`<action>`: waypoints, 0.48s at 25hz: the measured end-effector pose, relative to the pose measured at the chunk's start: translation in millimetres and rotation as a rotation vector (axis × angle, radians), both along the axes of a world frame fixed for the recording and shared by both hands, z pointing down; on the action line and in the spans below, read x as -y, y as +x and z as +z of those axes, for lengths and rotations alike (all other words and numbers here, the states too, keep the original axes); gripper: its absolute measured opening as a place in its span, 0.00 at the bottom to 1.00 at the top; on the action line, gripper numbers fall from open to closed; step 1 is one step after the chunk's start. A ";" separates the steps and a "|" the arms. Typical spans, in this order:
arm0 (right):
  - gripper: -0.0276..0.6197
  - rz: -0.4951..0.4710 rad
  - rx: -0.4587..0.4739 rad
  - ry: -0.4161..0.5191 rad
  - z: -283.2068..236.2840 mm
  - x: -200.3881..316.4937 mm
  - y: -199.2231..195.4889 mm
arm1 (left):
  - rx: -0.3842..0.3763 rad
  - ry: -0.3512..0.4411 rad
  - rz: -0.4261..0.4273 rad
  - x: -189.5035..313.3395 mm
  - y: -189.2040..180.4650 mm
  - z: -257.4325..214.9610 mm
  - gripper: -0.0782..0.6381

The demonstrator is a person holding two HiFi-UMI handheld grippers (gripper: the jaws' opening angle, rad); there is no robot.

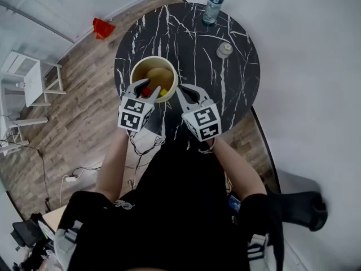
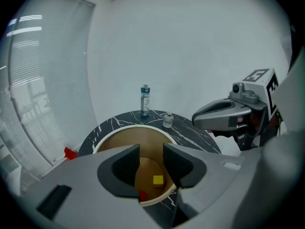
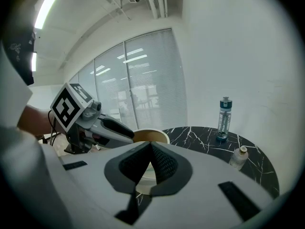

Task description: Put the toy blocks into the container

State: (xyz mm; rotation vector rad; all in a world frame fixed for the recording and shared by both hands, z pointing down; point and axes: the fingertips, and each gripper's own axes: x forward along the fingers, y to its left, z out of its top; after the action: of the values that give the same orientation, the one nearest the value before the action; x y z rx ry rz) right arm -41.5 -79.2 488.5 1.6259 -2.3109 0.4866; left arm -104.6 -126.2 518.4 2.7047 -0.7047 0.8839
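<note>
**Black marble desk (image 1: 225,89), container (image 1: 153,59) at 8 o'clock**

A yellow block (image 2: 158,179) and a red block (image 2: 142,195) lie inside. The left hand-held gripper (image 2: 151,162) hangs over the rim, spread and empty, where a released block would fall in. The right hand-held gripper (image 3: 151,146) waits at its 3 o'clock, pressed together on nothing, clear of the opening.

- Left tongs (image 2: 151,168) above a tan container (image 2: 127,140), jaws apart, nothing between them.
- Inside: yellow block (image 2: 158,180) on the bottom; red block (image 2: 142,195) partly hidden behind the left jaw.
- Beyond, on the black marble table (image 2: 188,137): water bottle (image 2: 145,100) and small jar (image 2: 167,120).
- At right, right tongs (image 2: 202,118) above the table.
</note>
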 end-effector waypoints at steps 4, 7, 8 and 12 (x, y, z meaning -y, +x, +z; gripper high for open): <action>0.04 -0.014 0.001 0.004 0.4 -7.8 -0.4 | -0.032 0.032 -0.058 -8.1 -3.2 -8.0 0.31; 0.04 -0.046 0.006 0.033 -8.0 -5.5 -3.1 | -0.041 0.065 -0.114 -11.8 -6.2 -16.0 0.27; 0.04 -0.058 0.008 0.042 -11.0 -4.4 -4.0 | -0.048 0.074 -0.142 -12.3 -8.2 -19.0 0.25; 0.04 -0.098 -0.014 0.096 -28.0 -7.8 -1.5 | -0.086 0.102 -0.264 -21.9 -15.0 -34.0 0.17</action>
State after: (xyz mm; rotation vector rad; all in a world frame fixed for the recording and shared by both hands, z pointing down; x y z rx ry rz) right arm -43.1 -71.3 460.4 1.5433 -2.4241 0.3470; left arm -119.6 -104.3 484.4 2.6339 -1.0829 0.6809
